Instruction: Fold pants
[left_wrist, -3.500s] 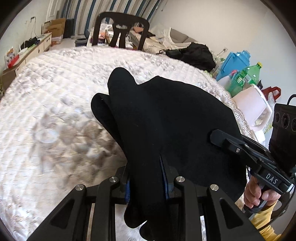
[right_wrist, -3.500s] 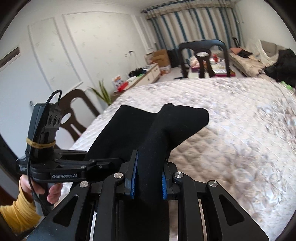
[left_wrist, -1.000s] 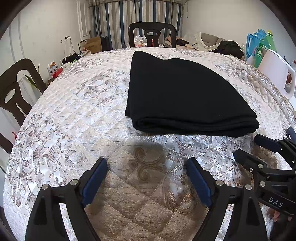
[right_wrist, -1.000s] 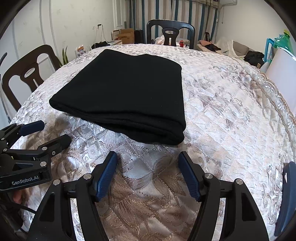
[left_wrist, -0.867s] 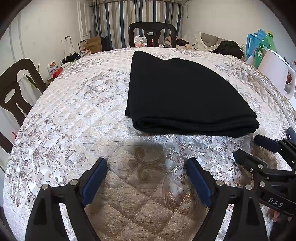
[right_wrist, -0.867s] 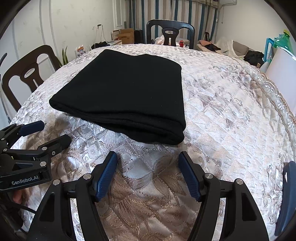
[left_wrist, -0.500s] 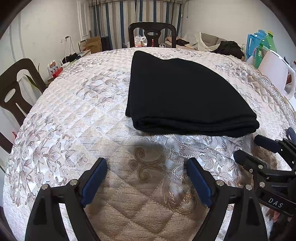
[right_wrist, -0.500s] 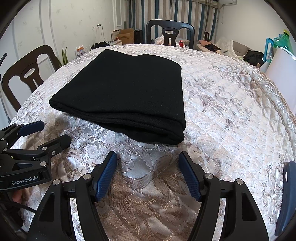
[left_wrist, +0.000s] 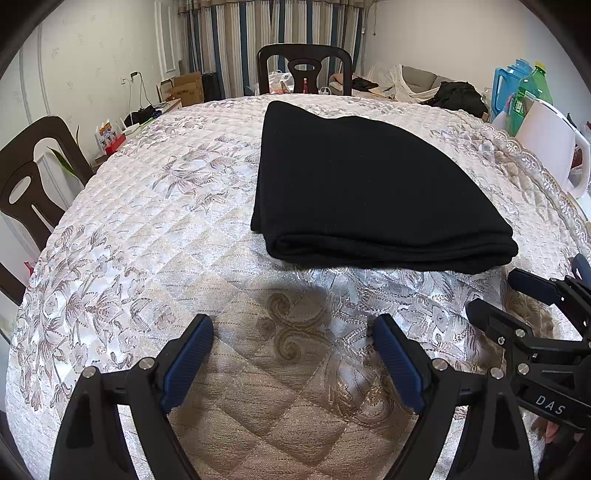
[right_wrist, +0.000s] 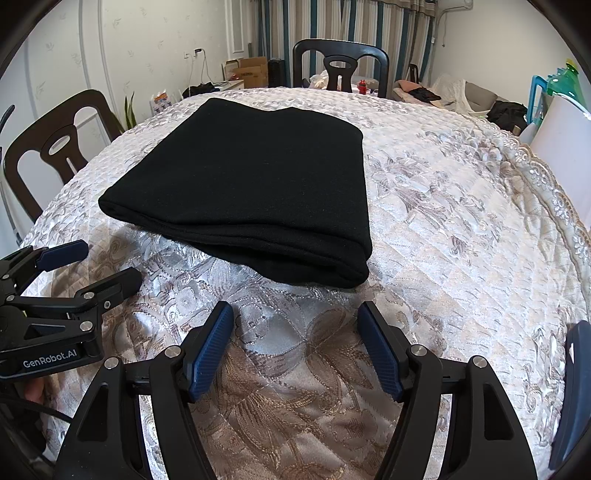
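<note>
The black pants (left_wrist: 362, 184) lie folded in a flat stack on the quilted floral tablecloth (left_wrist: 147, 221); the right wrist view shows the same pants (right_wrist: 258, 184) with the thick folded edge toward me. My left gripper (left_wrist: 293, 326) hovers open over bare cloth just short of that edge, nothing between its blue pads. My right gripper (right_wrist: 295, 314) is open too, over the cloth near the stack's front right corner. Each gripper shows in the other's view: the right gripper (left_wrist: 495, 291) at the right edge, the left gripper (right_wrist: 103, 264) at the left edge.
Dark chairs stand at the far side (left_wrist: 304, 70) and the left (left_wrist: 29, 177) of the round table. A white kettle (left_wrist: 550, 147) and plastic bottles (left_wrist: 532, 92) sit at the right rim. Boxes, a sofa and striped curtains lie beyond.
Earlier both grippers were shut on the lifted pants. Over the last second the pants lie folded on the table and neither gripper has moved.
</note>
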